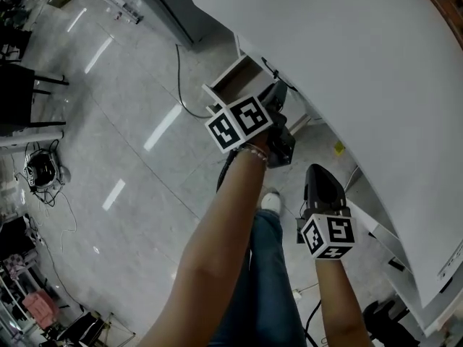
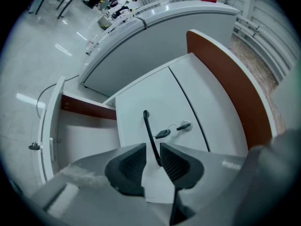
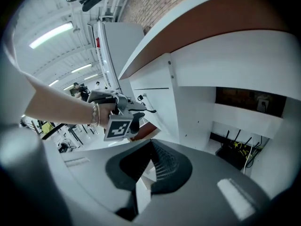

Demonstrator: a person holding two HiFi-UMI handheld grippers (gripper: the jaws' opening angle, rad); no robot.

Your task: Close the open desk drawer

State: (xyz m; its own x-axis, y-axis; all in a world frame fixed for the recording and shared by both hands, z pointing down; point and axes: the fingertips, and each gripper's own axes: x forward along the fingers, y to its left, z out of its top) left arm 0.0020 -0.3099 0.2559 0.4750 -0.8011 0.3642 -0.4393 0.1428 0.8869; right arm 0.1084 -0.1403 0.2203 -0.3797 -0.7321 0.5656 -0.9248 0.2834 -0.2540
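Observation:
The drawer point(image 1: 233, 76) stands pulled out from under the white desk point(image 1: 347, 56); in the left gripper view its white front point(image 2: 51, 126) shows at the left with a brown inner wall point(image 2: 87, 109). My left gripper point(image 2: 152, 155) point(image 1: 281, 92) is at the neighbouring white cabinet front point(image 2: 155, 102). Its jaws straddle a thin black handle point(image 2: 148, 134), with a gap on the left side, so it is open. Keys point(image 2: 164, 133) hang from a lock beside the handle. My right gripper point(image 3: 151, 146) point(image 1: 319, 172) hangs lower, away from the drawer, shut and empty.
A black cable point(image 1: 179, 78) runs over the glossy floor to the drawer unit. The person's shoe point(image 1: 270, 202) and leg stand below the grippers. Chairs and clutter point(image 1: 29, 114) line the left. Cables point(image 3: 240, 149) lie in the recess under the desk.

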